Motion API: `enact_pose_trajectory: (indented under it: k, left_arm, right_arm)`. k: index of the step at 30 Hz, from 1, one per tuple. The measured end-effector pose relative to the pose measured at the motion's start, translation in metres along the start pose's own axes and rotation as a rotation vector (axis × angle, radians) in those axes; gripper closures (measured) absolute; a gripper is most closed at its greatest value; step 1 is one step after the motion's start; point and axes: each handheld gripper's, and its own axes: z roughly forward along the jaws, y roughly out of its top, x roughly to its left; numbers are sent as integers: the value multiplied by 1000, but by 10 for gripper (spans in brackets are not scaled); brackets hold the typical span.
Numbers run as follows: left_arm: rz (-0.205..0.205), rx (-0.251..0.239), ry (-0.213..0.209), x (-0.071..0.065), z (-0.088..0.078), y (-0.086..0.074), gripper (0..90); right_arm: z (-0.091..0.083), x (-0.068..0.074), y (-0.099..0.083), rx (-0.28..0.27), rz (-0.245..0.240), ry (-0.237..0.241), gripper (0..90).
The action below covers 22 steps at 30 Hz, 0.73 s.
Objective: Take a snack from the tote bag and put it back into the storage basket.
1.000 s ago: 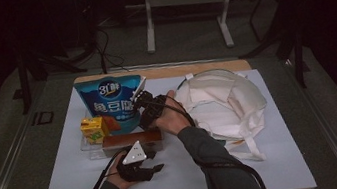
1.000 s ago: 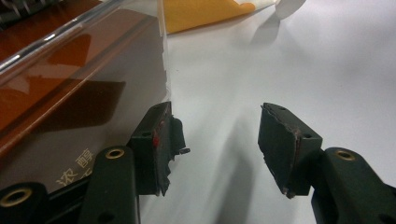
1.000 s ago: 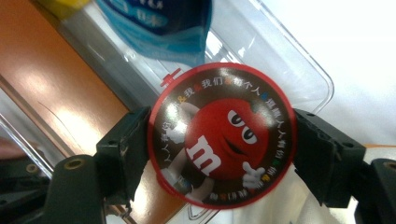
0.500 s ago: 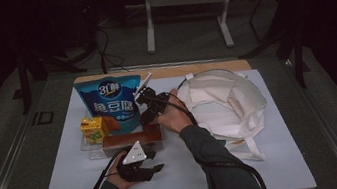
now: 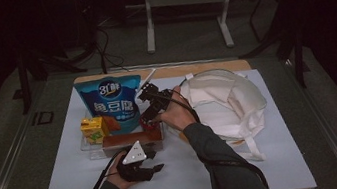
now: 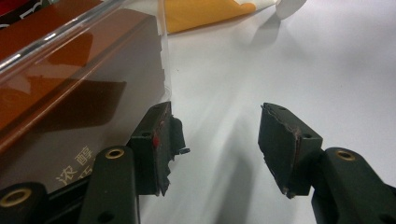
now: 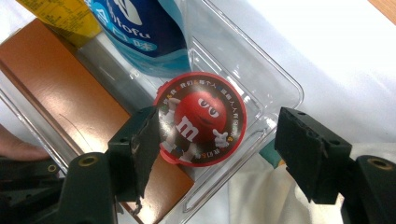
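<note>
Right hand-held gripper (image 7: 215, 149), jaws wide apart and holding nothing, poised directly above the round red candy tub (image 7: 201, 119) standing in the clear tray (image 7: 280, 88); left hand-held gripper (image 6: 215, 144) farther off.

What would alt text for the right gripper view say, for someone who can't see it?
Seen from above, the right hand-held gripper has its two black jaws open on either side of a round red candy tub with a cartoon lid. The tub sits in a clear plastic tray, next to a brown box and a blue snack pouch.
</note>
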Motion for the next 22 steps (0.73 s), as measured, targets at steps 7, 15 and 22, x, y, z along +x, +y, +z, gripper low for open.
enact_pose_trajectory:
  k: [7,15,22]
  left_arm:
    - [-3,0,0,0,0,0,446]
    - [-2,3,0,1,0,0,443]
    - [-7,2,1,1,0,0,442]
  right_arm:
    - [-5,0,0,-1,-3,-4,312]
    - [-13,-4,-1,-11,2,-6,315]
    - [-22,-9,-7,-35,-1,11,317]
